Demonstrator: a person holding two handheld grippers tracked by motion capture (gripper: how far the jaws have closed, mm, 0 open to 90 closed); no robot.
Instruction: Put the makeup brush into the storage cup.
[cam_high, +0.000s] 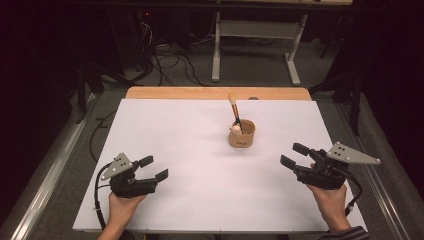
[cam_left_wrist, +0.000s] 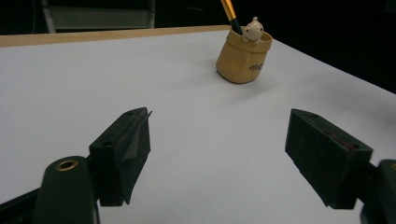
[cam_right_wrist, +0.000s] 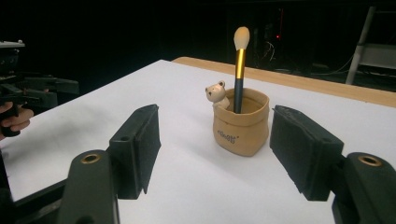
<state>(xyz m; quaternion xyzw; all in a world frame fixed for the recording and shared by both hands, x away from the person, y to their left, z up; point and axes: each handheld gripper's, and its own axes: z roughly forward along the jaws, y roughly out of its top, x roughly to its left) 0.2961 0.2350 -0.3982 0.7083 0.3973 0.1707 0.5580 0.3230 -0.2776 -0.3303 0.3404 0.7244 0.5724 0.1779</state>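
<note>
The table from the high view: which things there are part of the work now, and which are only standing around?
Part of the work:
- tan holder with a small bear figure
- makeup brush standing in it
- left gripper and right gripper, both open, apart from the holder

Standing around:
- white table frame behind
- cables on the floor

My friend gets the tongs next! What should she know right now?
Left tongs: open, holding nothing, low over the near left of the table.
Right tongs: open, holding nothing, at the near right, pointing toward the cup.
The tan cup stands upright past the middle of the table. A brush stands in it, bristles up, beside a little bear figure at the rim.
Done: nothing grabbed so far.
Left: probably reach for the brush or the cup; the right tongs look closer.
</note>
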